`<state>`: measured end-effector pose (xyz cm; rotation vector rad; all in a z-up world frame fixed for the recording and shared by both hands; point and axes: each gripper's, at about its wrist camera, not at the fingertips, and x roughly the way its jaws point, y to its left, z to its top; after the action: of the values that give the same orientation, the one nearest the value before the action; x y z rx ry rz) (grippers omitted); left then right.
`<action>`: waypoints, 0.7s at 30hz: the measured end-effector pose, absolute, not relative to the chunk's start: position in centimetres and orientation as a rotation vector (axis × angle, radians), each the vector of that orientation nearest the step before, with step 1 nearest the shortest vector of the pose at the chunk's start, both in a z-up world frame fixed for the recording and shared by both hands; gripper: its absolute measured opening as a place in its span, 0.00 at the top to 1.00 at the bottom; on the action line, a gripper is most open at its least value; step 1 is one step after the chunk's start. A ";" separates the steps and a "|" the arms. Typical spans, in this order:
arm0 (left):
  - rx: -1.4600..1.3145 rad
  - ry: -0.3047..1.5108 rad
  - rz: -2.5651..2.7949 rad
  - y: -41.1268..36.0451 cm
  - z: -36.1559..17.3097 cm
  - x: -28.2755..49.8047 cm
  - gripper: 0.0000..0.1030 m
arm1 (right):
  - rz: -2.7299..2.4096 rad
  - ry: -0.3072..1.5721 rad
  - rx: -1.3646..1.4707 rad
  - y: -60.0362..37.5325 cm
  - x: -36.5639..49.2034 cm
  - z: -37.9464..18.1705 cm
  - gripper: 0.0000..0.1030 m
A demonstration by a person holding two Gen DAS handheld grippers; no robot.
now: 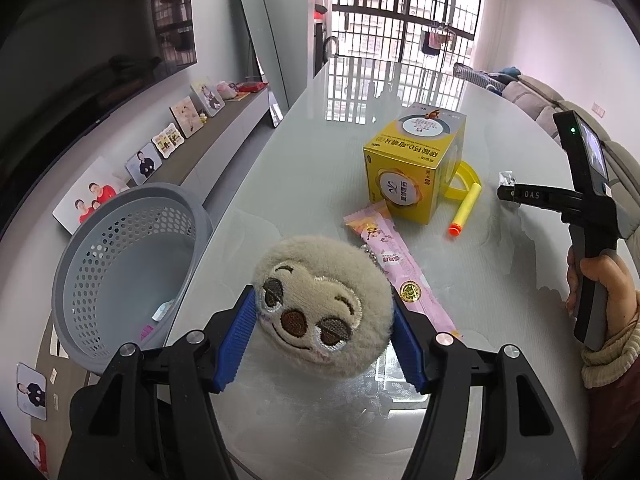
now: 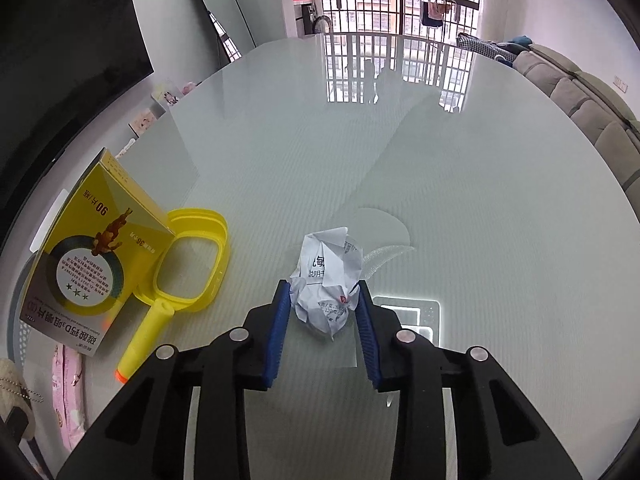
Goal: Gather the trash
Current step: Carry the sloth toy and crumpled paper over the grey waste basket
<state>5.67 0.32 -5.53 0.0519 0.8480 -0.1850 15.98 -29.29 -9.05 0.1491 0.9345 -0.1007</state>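
Note:
My left gripper is shut on a beige plush toy with a stitched face, its blue pads pressing both sides just above the white table. A grey perforated basket stands to its left with a few scraps at the bottom. My right gripper is shut on a crumpled ball of printed paper that rests on the table. A pink snack wrapper lies right of the plush. In the left wrist view the right gripper reaches in from the right, held by a hand.
A yellow medicine box stands mid-table, with a yellow plastic frame and a yellow foam dart with an orange tip beside it. Photo frames line a low cabinet left of the table. A sofa is at right.

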 end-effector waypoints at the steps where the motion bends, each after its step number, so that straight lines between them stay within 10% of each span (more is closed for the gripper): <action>1: 0.047 0.848 -0.186 0.4 -5.5 5.7 0.40 | -0.101 0.935 0.156 -29.3 15.5 -9.0 0.69; 21: 0.046 0.778 -0.191 3.7 -3.3 5.0 0.40 | 0.087 0.880 0.174 -21.0 2.7 -4.7 0.69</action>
<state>5.02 3.70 -3.33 0.0463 0.7783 -0.1908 2.71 -20.96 -4.73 0.1741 0.8795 0.0866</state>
